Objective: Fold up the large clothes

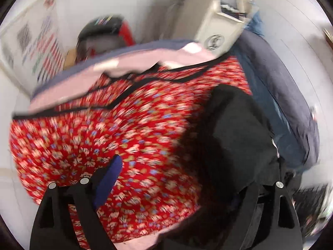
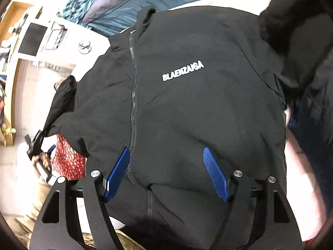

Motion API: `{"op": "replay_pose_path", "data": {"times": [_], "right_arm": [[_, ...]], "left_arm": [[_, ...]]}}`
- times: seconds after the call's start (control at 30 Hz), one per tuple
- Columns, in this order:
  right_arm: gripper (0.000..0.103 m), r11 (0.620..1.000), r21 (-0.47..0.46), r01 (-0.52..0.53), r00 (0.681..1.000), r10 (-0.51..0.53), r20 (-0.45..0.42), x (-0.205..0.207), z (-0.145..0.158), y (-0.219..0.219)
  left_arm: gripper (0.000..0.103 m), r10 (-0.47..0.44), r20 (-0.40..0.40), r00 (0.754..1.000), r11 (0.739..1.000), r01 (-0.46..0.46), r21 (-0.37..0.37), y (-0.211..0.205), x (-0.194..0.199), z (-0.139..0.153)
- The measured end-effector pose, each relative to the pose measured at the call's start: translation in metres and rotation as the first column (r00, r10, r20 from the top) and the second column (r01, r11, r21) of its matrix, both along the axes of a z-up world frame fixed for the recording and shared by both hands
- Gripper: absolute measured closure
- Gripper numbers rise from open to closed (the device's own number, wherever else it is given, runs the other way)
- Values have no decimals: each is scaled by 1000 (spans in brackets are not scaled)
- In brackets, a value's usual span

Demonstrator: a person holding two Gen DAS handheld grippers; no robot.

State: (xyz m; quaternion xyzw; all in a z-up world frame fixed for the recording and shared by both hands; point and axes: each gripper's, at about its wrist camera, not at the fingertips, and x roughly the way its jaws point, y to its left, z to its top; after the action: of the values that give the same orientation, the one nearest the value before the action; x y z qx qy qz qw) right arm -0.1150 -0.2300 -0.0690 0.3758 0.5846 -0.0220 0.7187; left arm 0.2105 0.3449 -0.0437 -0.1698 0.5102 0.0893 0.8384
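A black zip jacket (image 2: 187, 108) with white lettering lies spread front up on the bed. My right gripper (image 2: 166, 158) is open just above its lower hem, blue fingers (image 2: 118, 173) on either side of the zip area. In the left wrist view the jacket's sleeve or side (image 1: 235, 137) lies over a red floral cloth (image 1: 116, 129). My left gripper (image 1: 177, 179) stands wide; its left blue finger (image 1: 110, 179) shows, the right one is hidden behind black fabric. The view is motion blurred.
A pink sheet (image 1: 129, 64) covers the bed, with a blue-grey duvet (image 2: 133, 2) bunched at its far side. A white appliance (image 1: 216, 27) stands beside the bed. The left gripper also shows in the right wrist view (image 2: 39, 145) at the left.
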Motion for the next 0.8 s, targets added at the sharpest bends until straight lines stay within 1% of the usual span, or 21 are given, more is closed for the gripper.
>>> {"op": "replay_pose_path", "data": {"times": [0.03, 0.1, 0.13, 0.17, 0.2, 0.27, 0.3, 0.33, 0.4, 0.43, 0.5, 0.53, 0.57, 0.6, 0.63, 0.67, 0.7, 0.73, 0.77, 0.8], "right_arm": [[30, 1000, 7, 8, 1000, -8, -1, -1, -2, -1], [30, 1000, 17, 22, 1000, -21, -3, -3, -3, 1], [30, 1000, 21, 22, 1000, -22, -1, -3, -4, 3], [30, 999, 29, 21, 1000, -21, 4, -3, -4, 6], [30, 999, 30, 17, 1000, -17, 8, -3, -3, 9], [30, 1000, 16, 5, 1000, -5, 16, -2, 1, 18], [30, 1000, 4, -3, 1000, 3, 23, -3, 3, 21], [30, 1000, -22, -13, 999, 13, 29, -3, 6, 23], [30, 996, -90, -11, 999, 14, 34, -4, 10, 22], [30, 988, -152, 1, 999, 5, 37, -4, 15, 16], [30, 970, -243, 20, 999, -12, 35, -3, 22, 1], [30, 947, -319, 26, 999, -19, 26, 0, 27, -8], [30, 918, -396, 26, 1000, -21, 17, 4, 32, -13], [30, 879, -476, 18, 1000, -16, 9, 10, 38, -19], [30, 831, -556, 1, 1000, -4, -4, 16, 43, -24], [30, 756, -654, -37, 999, 22, -31, 27, 49, -29], [30, 673, -733, -96, 995, 59, -75, 38, 50, -31], [30, 573, -802, -171, 985, 95, -142, 50, 48, -32], [30, 449, -858, -251, 968, 126, -217, 61, 42, -31], [30, 354, -883, -308, 951, 150, -272, 66, 36, -30]], "left_arm": [[19, -58, 25, 998, 997, 56, 57, -17, -2, 12], [18, -155, 57, 986, 978, 145, 147, -44, -5, 27], [16, -229, 72, 971, 957, 211, 199, -65, -8, 34], [15, -277, 72, 958, 938, 254, 235, -78, -8, 38], [13, -350, 57, 935, 903, 321, 284, -100, -9, 38], [13, -435, 27, 900, 857, 405, 318, -127, -13, 35], [13, -445, 19, 895, 851, 416, 322, -133, -17, 34], [13, -443, 9, 897, 848, 415, 328, -139, -18, 31], [12, -426, -2, 905, 854, 403, 328, -149, -22, 26], [11, -433, -2, 901, 851, 410, 329, -153, -24, 25], [11, -456, -7, 890, 831, 428, 355, -163, -32, 26], [11, -466, -9, 885, 820, 435, 371, -168, -38, 28], [11, -473, -14, 881, 811, 442, 383, -170, -39, 26], [11, -484, -15, 875, 802, 450, 393, -175, -45, 27], [11, -490, -13, 872, 795, 452, 405, -177, -52, 28], [11, -489, -11, 872, 791, 448, 416, -178, -55, 31], [11, -481, -11, 876, 791, 440, 426, -177, -58, 33], [11, -470, -10, 883, 796, 428, 428, -175, -60, 34], [11, -453, -6, 892, 807, 412, 424, -171, -63, 36], [11, -426, 3, 905, 824, 387, 413, -163, -65, 39]]}}
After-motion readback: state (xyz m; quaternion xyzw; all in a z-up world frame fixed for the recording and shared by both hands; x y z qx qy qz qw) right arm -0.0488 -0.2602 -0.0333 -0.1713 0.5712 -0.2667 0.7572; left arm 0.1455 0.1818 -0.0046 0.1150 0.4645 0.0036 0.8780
